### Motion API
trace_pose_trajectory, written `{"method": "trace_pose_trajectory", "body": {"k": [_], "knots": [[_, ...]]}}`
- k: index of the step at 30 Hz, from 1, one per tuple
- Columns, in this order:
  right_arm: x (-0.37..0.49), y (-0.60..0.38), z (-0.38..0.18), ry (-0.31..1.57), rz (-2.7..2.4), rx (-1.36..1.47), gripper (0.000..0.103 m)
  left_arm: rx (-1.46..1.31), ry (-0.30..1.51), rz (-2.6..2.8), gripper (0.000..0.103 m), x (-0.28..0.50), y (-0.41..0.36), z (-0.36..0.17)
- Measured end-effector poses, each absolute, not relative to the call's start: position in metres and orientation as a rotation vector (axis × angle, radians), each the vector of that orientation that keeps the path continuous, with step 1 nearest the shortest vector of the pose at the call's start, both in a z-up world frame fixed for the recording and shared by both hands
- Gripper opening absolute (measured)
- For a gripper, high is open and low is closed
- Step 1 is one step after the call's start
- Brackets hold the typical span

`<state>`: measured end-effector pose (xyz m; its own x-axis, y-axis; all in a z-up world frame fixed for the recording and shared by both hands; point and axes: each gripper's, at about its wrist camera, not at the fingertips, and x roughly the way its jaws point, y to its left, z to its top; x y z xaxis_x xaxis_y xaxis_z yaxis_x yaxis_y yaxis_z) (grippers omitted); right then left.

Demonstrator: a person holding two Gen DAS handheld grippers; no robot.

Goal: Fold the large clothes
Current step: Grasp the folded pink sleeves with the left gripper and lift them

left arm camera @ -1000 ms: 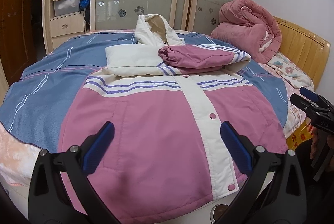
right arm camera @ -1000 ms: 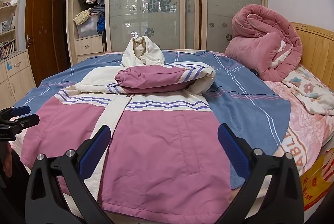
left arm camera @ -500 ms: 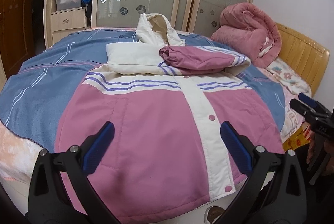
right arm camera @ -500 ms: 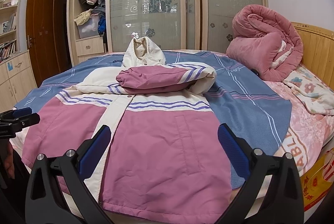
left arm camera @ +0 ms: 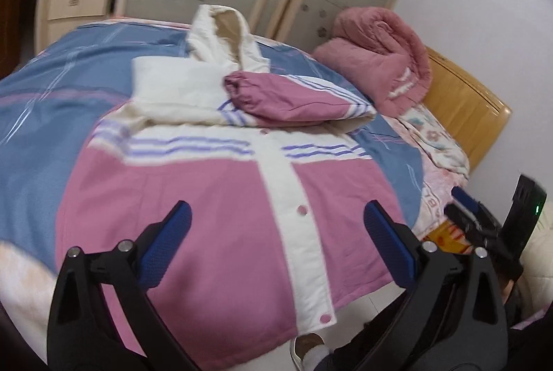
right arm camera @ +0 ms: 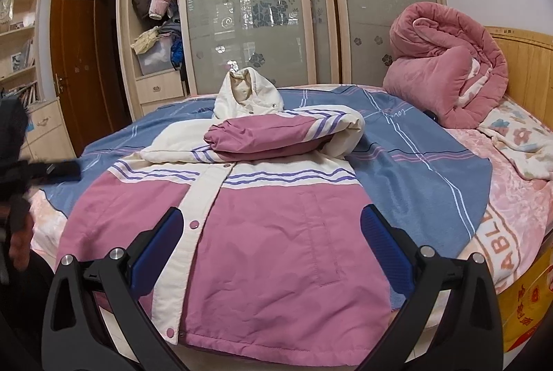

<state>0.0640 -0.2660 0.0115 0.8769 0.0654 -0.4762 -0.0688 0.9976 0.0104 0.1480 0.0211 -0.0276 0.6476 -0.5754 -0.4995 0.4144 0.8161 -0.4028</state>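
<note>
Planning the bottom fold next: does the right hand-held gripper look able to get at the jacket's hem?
Probably yes: the right hand-held gripper hangs open just above the jacket's hem, with nothing lying between them.

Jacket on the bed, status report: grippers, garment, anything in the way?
Left gripper and right gripper open, empty, above the hem. Jacket front-up on the bed, both sleeves folded across the chest, hood unfolded. Rolled pink quilt clear of the jacket.

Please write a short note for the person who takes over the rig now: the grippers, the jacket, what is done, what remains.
Left gripper: jaws open, empty, above the jacket's hem.
Right gripper: jaws open, empty, also near the hem.
The jacket lies front up on the bed, snapped shut.
Done: both sleeves folded across the chest.
Left: hood and body not yet folded.
</note>
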Motion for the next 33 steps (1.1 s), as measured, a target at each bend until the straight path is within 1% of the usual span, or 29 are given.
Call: {"method": "trace_pose_trajectory", "body": {"k": [5,8,9,10,11,12,14,17,18,19,20,21,22,23,26,27,28,33], "knots": [[0.061,-0.274,0.016,0.491,0.104,0.05,0.102,-0.182,0.719,-0.593,0.097,0.228,-0.014,-0.006],[0.061,-0.275,0.017,0.49,0.124,0.077,0.102,-0.218,0.792,-0.606,0.089,0.301,-0.036,-0.004],[0.061,-0.276,0.018,0.489,0.13,0.081,0.102,-0.211,0.795,-0.59,0.085,0.316,-0.042,-0.003],[0.06,-0.275,0.018,0.488,0.136,0.081,0.102,-0.196,0.801,-0.574,0.085,0.335,-0.05,-0.004],[0.061,-0.274,0.018,0.487,0.141,0.081,0.102,-0.179,0.833,-0.562,0.085,0.359,-0.062,-0.009],[0.061,-0.274,0.018,0.487,0.147,0.084,0.102,-0.179,0.857,-0.547,0.081,0.373,-0.067,-0.013],[0.061,-0.275,0.018,0.488,0.154,0.092,0.102,-0.179,0.914,-0.487,0.08,0.408,-0.079,-0.029],[0.062,-0.279,0.018,0.492,0.162,0.108,0.102,-0.247,0.99,-0.452,0.077,0.441,-0.087,-0.051],[0.062,-0.28,0.018,0.491,0.164,0.113,0.102,-0.266,1.021,-0.445,0.072,0.451,-0.09,-0.06],[0.061,-0.283,0.019,0.489,0.163,0.119,0.102,-0.273,1.035,-0.432,0.063,0.455,-0.091,-0.065],[0.061,-0.285,0.019,0.49,0.161,0.125,0.102,-0.284,1.054,-0.403,0.059,0.461,-0.094,-0.072],[0.061,-0.287,0.019,0.492,0.162,0.133,0.102,-0.286,1.06,-0.394,0.051,0.464,-0.096,-0.075],[0.061,-0.289,0.019,0.491,0.162,0.139,0.102,-0.283,1.059,-0.387,0.041,0.465,-0.098,-0.077],[0.061,-0.291,0.019,0.491,0.159,0.142,0.102,-0.269,1.048,-0.388,0.035,0.465,-0.101,-0.075],[0.061,-0.295,0.018,0.493,0.155,0.156,0.102,-0.224,0.99,-0.389,0.03,0.459,-0.105,-0.063],[0.061,-0.295,0.018,0.492,0.155,0.159,0.102,-0.205,0.96,-0.394,0.023,0.455,-0.107,-0.054],[0.061,-0.296,0.018,0.493,0.155,0.162,0.102,-0.194,0.939,-0.403,0.019,0.452,-0.108,-0.046],[0.063,-0.296,0.017,0.498,0.162,0.163,0.102,-0.091,0.799,-0.412,0.015,0.438,-0.114,0.005]]}}
